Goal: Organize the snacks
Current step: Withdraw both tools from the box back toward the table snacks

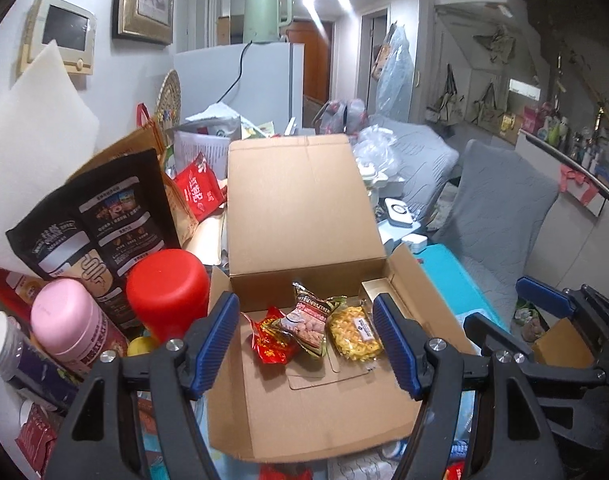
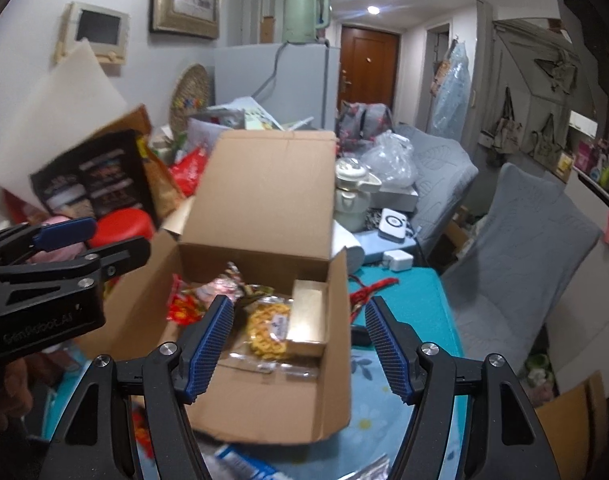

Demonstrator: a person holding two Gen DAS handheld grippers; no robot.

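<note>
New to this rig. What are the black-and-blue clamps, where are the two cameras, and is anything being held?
There's no robot: a person holds one two-finger tool in each hand, with a fisheye camera on each looking along its fingers. The left camera shows the left tool, the right camera the right tool. Both stand open, empty, above an open cardboard box on a cluttered table. Inside lie a red packet, a nut packet, a yellow snack bag and a small gold box.

Beyond the right jaws, motion blur smears the cardboard box (image 2: 260, 208) and its snack packets (image 2: 224, 288), print unreadable. Below the left jaws, a red packet (image 1: 276, 472) cut off by the bottom edge. Left of those jaws, a pink-lidded jar (image 1: 70, 320) partly hidden behind the gripper frame.
</note>
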